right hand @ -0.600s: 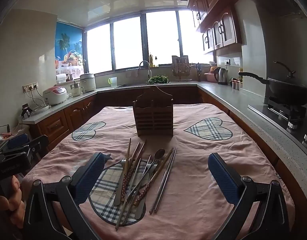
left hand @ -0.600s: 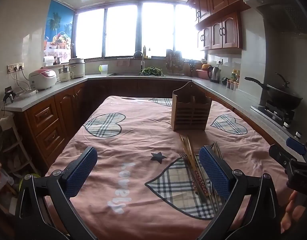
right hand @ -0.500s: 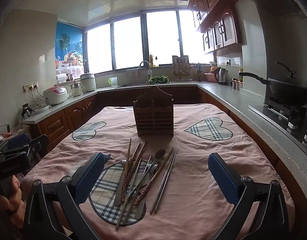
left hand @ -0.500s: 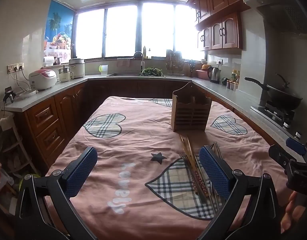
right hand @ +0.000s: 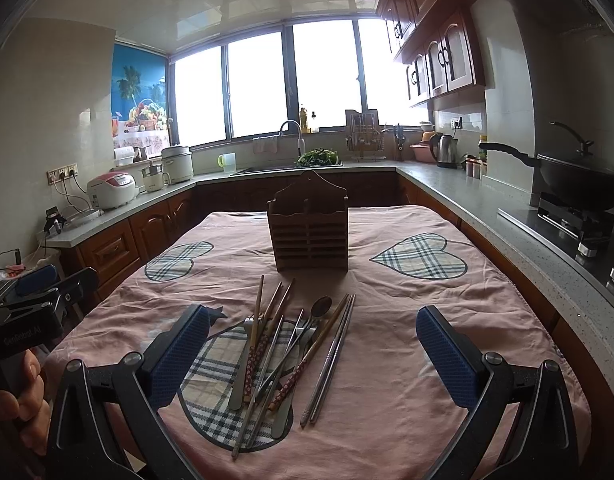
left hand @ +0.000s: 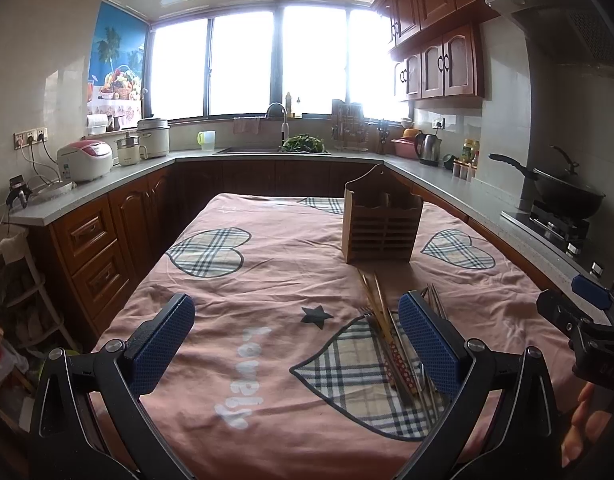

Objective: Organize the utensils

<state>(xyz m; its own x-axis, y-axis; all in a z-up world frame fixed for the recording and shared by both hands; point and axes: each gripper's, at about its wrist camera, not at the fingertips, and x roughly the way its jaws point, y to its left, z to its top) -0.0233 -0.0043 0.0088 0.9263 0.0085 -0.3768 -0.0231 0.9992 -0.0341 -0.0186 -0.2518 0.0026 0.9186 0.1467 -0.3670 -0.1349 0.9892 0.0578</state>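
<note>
Both tools hover low over the pink-clothed surface [right hand: 407, 360]. The left hand-held gripper [left hand: 297, 342] is spread wide with nothing between its pads, and the right hand-held gripper [right hand: 313, 354] is just as wide above the utensils [right hand: 291, 356], touching none. The pile lies loose on a plaid heart patch: chopsticks, a spoon, probably forks. The wooden holder [right hand: 309, 226] stands upright just beyond.

no visible change — scene unmoved, utensils [right hand: 291, 356] too

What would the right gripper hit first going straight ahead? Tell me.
Probably the pile of utensils on the tablecloth: the open right gripper tilts down toward it. The wooden holder stands farther back.
</note>
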